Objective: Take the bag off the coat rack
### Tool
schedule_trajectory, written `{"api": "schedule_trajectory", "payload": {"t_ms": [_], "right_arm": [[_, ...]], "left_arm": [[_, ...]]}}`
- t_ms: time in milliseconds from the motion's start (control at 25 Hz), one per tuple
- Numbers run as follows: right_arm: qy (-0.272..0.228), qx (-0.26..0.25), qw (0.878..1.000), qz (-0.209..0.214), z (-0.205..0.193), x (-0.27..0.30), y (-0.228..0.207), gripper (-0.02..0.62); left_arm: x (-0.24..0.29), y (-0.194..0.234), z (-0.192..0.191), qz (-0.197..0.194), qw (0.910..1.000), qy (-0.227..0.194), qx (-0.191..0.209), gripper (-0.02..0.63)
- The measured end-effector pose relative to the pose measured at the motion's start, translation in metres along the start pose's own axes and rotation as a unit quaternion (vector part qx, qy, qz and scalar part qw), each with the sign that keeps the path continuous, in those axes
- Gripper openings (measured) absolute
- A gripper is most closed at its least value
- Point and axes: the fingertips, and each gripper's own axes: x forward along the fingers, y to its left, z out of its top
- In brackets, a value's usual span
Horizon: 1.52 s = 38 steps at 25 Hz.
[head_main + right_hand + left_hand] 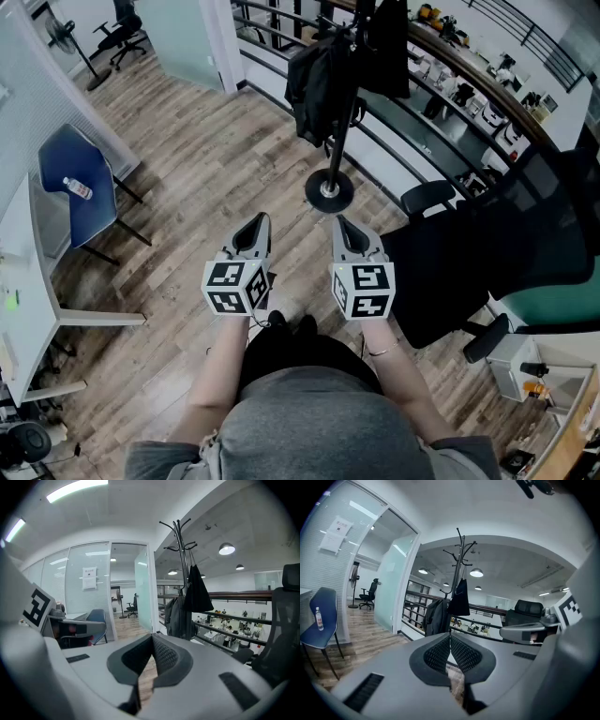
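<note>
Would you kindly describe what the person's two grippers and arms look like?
Both the left gripper and the right gripper have smooth light-grey shells tapering to dark, mesh-textured pads. Each carries a white cube printed with black square markers at its rear. The person wears a grey short-sleeved top, and a thin bracelet circles the right wrist.

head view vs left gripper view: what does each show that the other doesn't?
Head view only: the coat rack's round base and the person's torso. Left gripper view only: the rack's top hooks and the lit ceiling lamps. Both: the black bag and dark jacket hanging on the rack, and the blue chair with a bottle on it.
</note>
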Motion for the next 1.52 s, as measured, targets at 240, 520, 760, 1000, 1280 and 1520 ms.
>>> {"api": "schedule_trajectory", "payload": {"t_ms": [240,520,760,1000,1280,1520], "right_arm": [[0.004,-0.003,1.000,0.001,-0.001,0.003,-0.006,0.002],[0.003,0.014,1.000,0.003,-0.001,0.004,-0.010,0.005],[0.012,0.036,0.999,0.021,-0.003,0.009,-0.010,0.075],[0.023,0.052,0.998,0.030,-0.005,0.025,-0.007,0.118],[0.027,0.045,0.999,0.010,0.006,0.068,-0.013,0.156],[0.030,0.035,0.999,-0.004,0.026,0.139,-0.010,0.179]], "left_arm": [[0.005,-0.003,0.000,0.001,1.0000,0.000,0.002,0.026],[0.007,-0.011,-0.002,-0.010,0.9999,0.010,0.001,0.029],[0.012,-0.011,-0.004,-0.009,0.9998,0.020,0.001,0.092],[0.023,0.005,-0.004,0.003,0.9996,0.027,0.003,0.167],[0.061,0.039,-0.001,0.002,0.9995,0.030,-0.013,0.201],[0.115,0.090,0.016,-0.014,0.9991,0.038,-0.008,0.206]]}}
